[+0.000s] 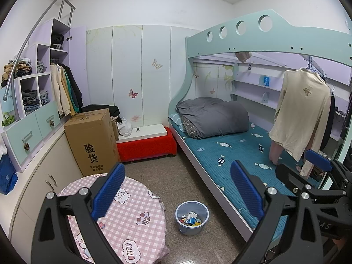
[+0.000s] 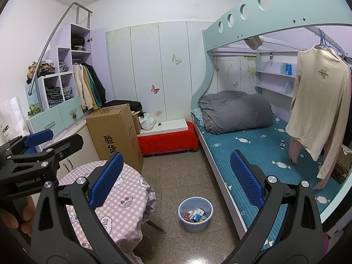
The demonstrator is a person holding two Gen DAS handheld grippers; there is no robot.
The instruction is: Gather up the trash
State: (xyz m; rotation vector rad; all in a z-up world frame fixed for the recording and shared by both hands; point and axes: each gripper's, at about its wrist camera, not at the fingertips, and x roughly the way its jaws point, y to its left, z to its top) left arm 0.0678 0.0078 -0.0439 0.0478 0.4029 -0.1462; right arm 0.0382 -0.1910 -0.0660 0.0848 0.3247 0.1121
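A light blue bucket (image 1: 192, 217) stands on the tiled floor between the round table and the bed, with several pieces of trash (image 1: 190, 218) inside. The same bucket (image 2: 195, 214) and its trash (image 2: 196, 216) show in the right wrist view. My left gripper (image 1: 177, 194) is held high above the floor, open, with nothing between its blue pads. My right gripper (image 2: 176, 183) is open and empty too. In the left wrist view the right gripper (image 1: 319, 165) appears at the right edge; in the right wrist view the left gripper (image 2: 39, 140) appears at the left, held by a hand (image 2: 17, 217).
A round table with a pink checked cloth (image 1: 123, 215) stands at the lower left. A cardboard box (image 1: 92, 140) and a red bench (image 1: 147, 145) lie behind it. The bunk bed (image 1: 233, 154) with a teal mattress fills the right. A cream shirt (image 1: 301, 112) hangs over it.
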